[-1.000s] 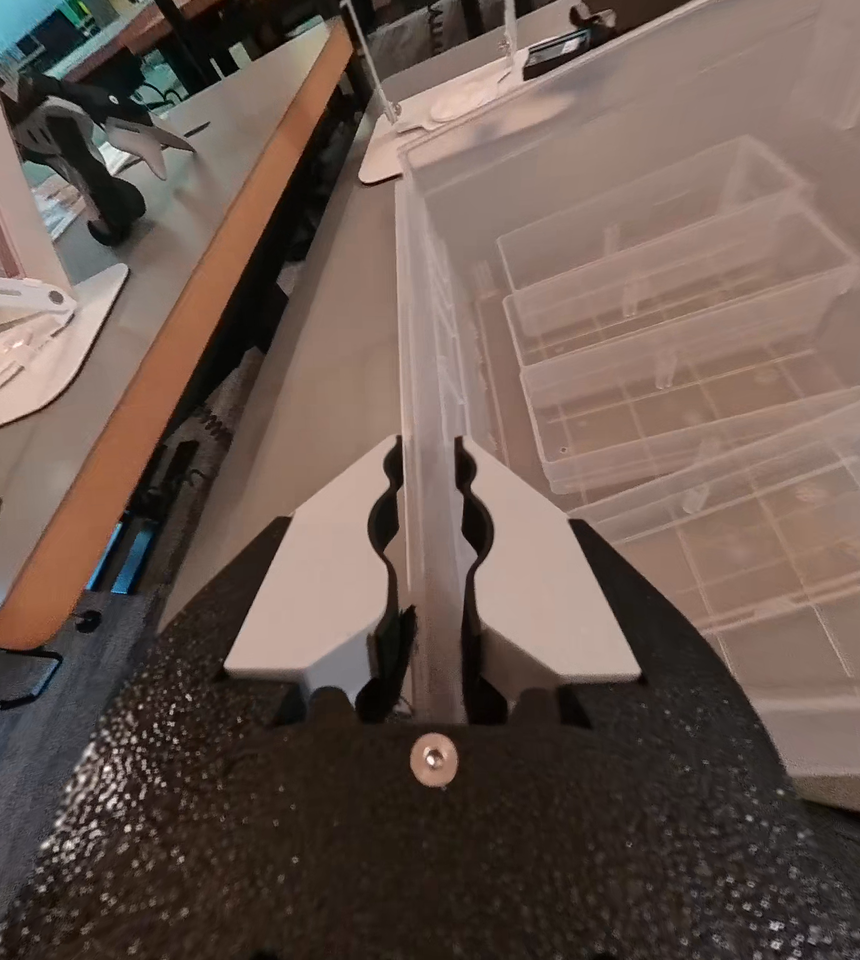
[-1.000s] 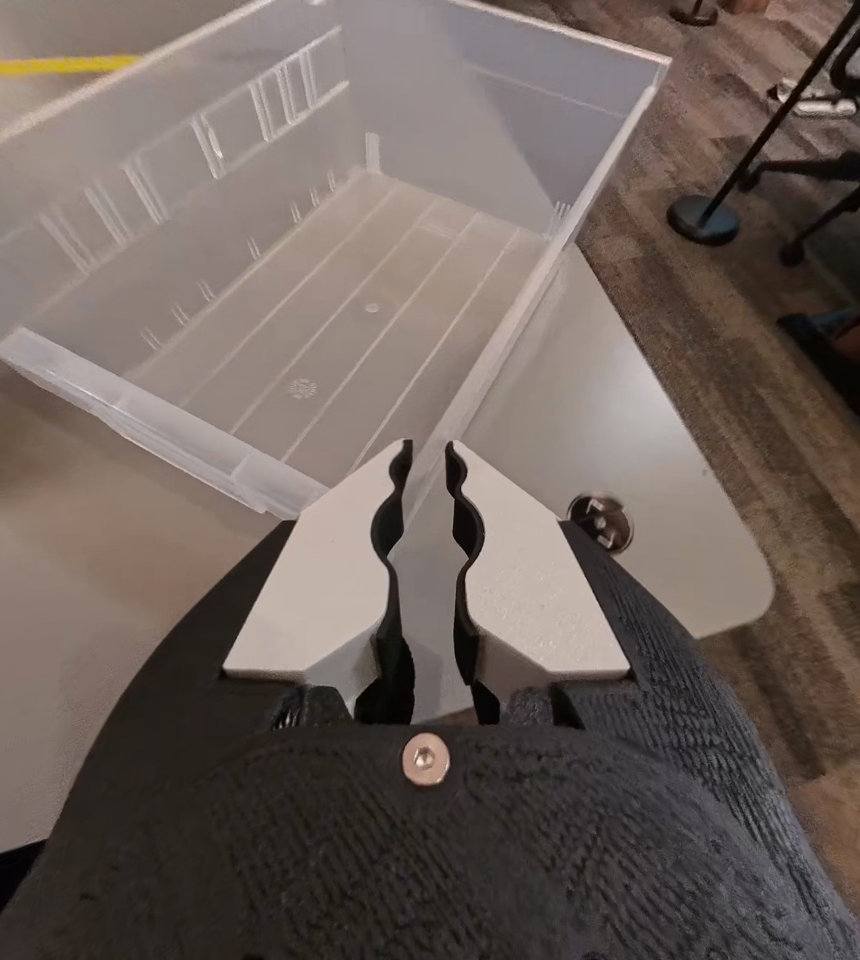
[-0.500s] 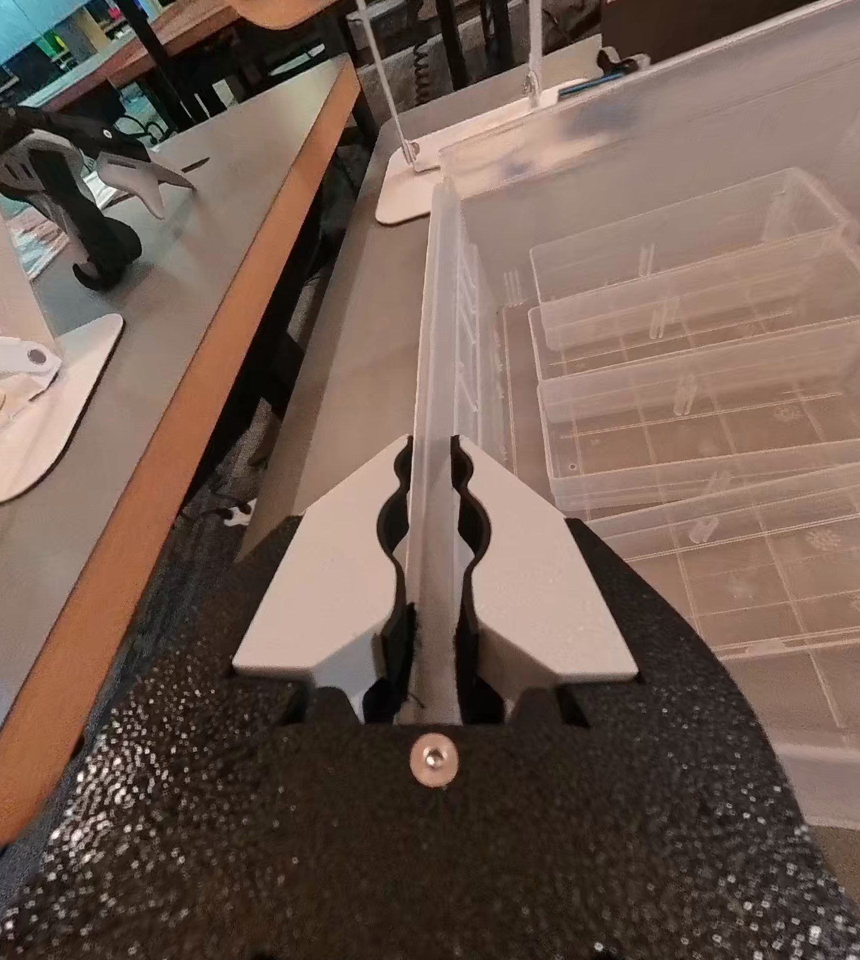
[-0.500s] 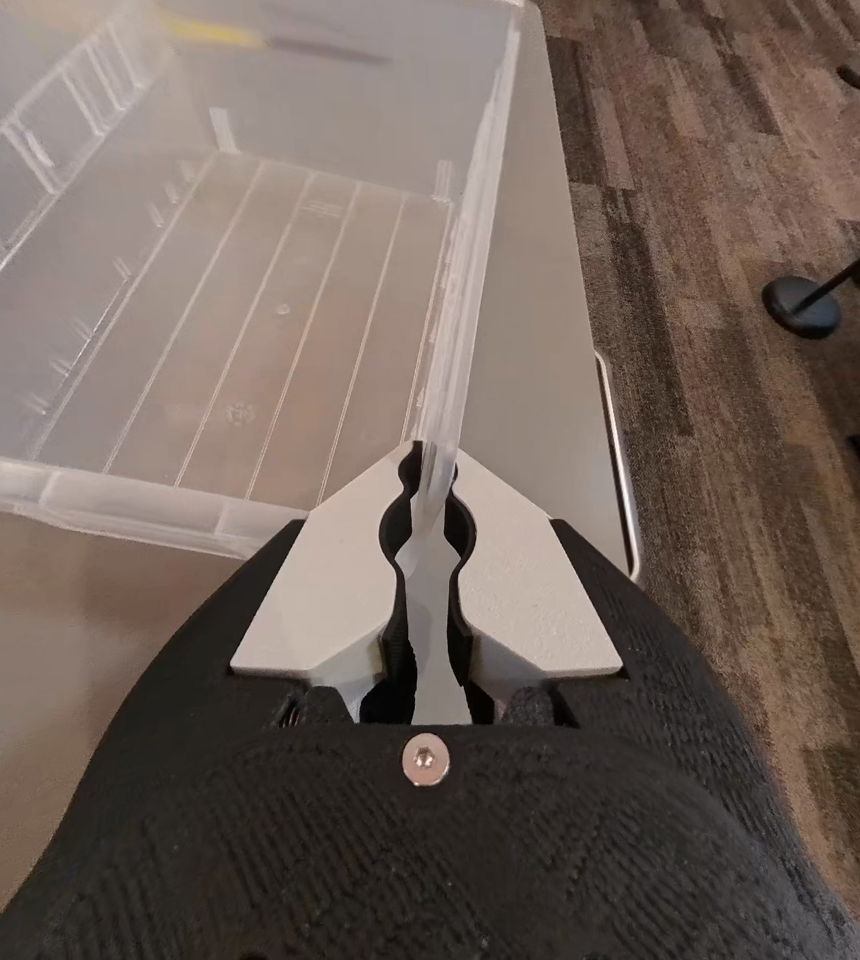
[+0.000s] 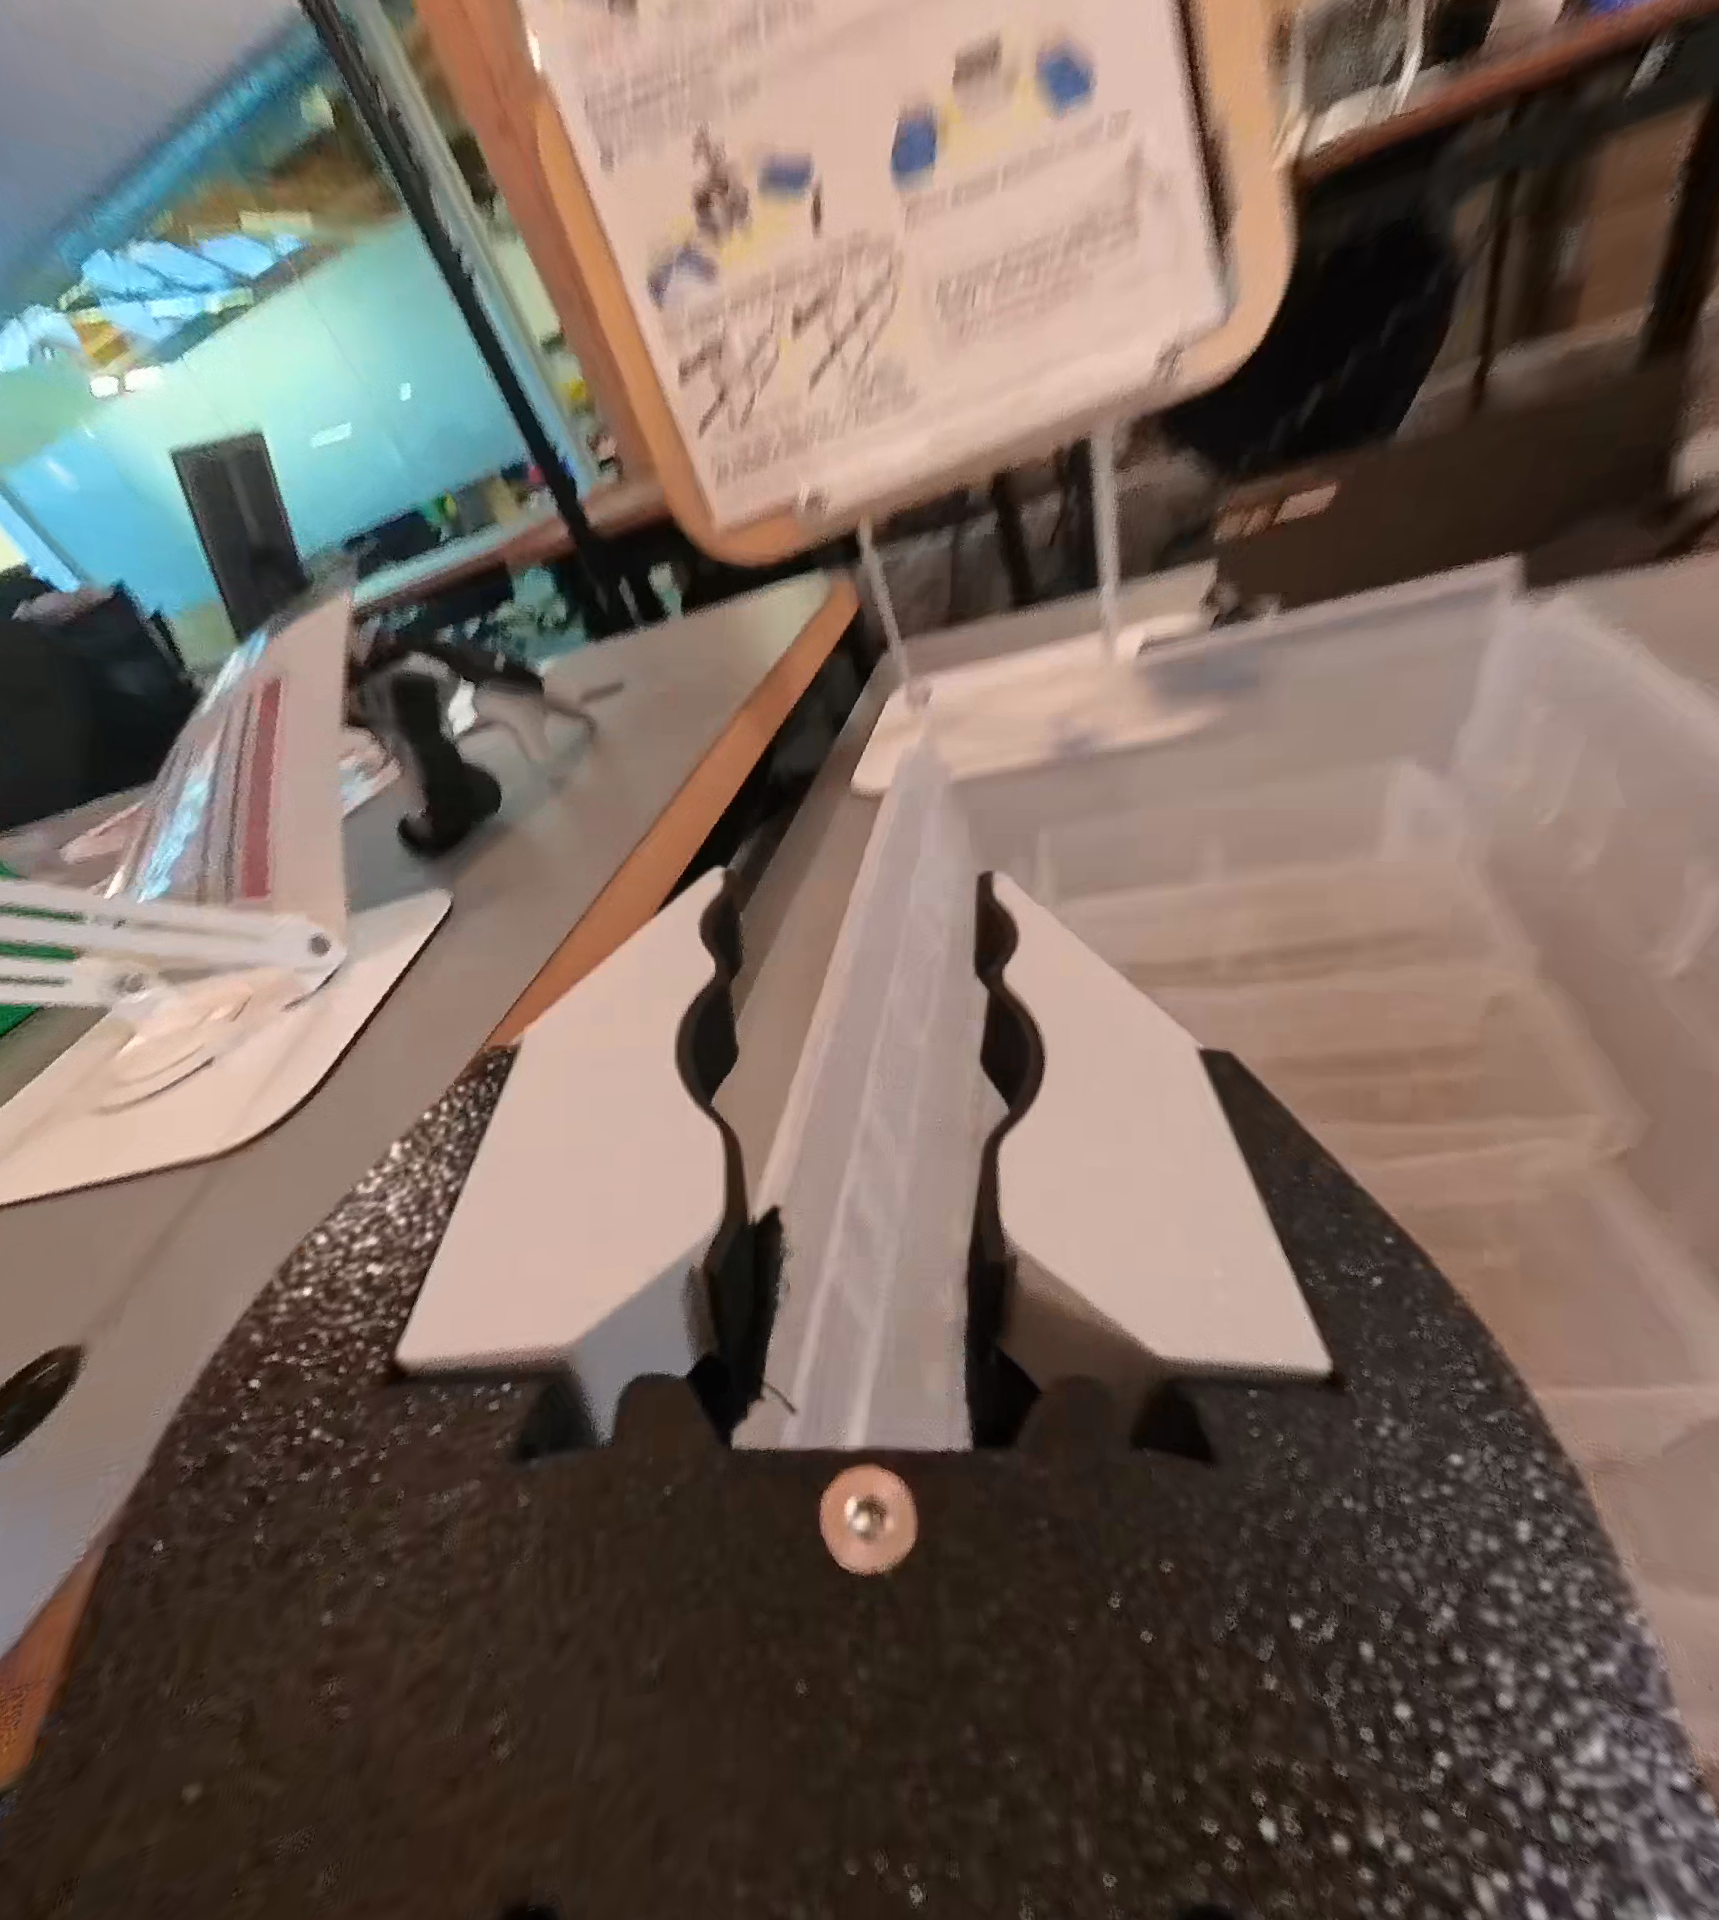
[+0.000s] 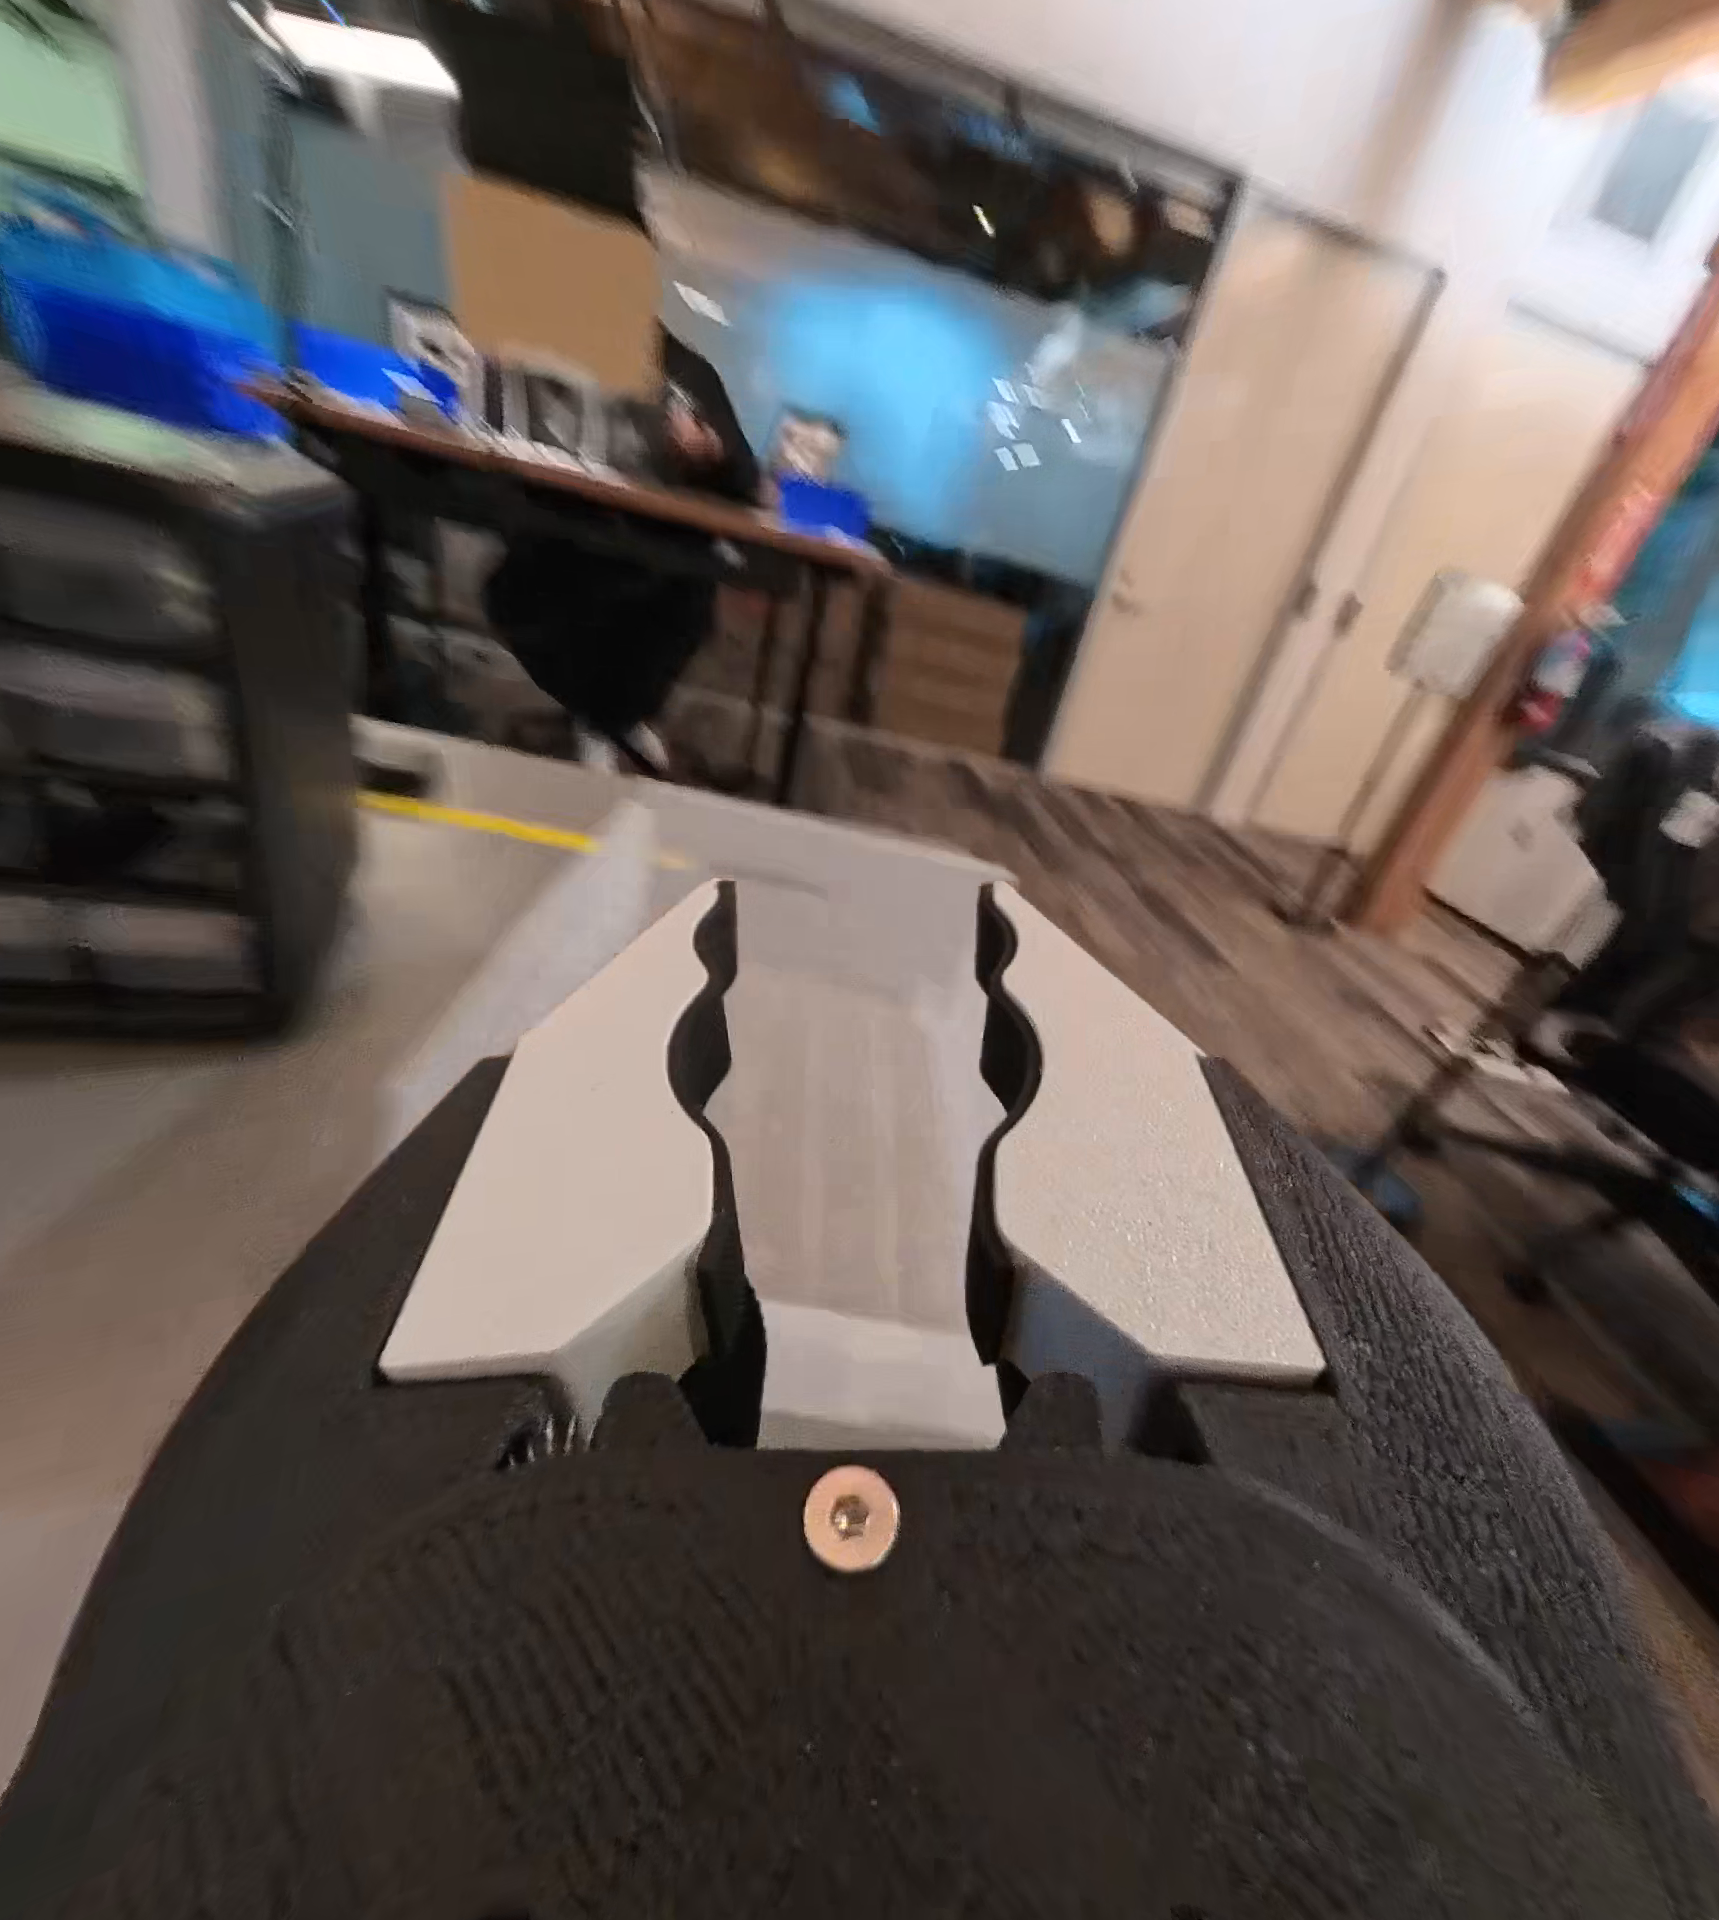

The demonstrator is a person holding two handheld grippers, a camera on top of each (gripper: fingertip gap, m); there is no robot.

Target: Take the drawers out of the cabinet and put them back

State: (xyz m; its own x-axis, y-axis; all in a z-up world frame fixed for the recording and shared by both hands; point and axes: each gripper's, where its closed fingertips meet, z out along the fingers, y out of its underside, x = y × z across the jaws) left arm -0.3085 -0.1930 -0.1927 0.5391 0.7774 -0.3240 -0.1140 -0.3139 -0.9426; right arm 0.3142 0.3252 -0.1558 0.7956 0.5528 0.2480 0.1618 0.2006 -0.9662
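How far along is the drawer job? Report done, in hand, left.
Done: a clear drawer sits out on the table. In hand: nothing clamped; left gripper open astride its side wall, right gripper open above it. Left: returning it to the dark cabinet.

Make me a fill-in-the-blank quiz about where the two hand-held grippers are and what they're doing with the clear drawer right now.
1. The left hand-held gripper has its jaws ____ around the side wall of the clear drawer.
2. Inside that drawer lie smaller clear ____.
3. The right hand-held gripper is open over a drawer made of ____ plastic.
4. To the left in the right wrist view stands a dark ____ of drawers.

Missing words: open; trays; clear; cabinet
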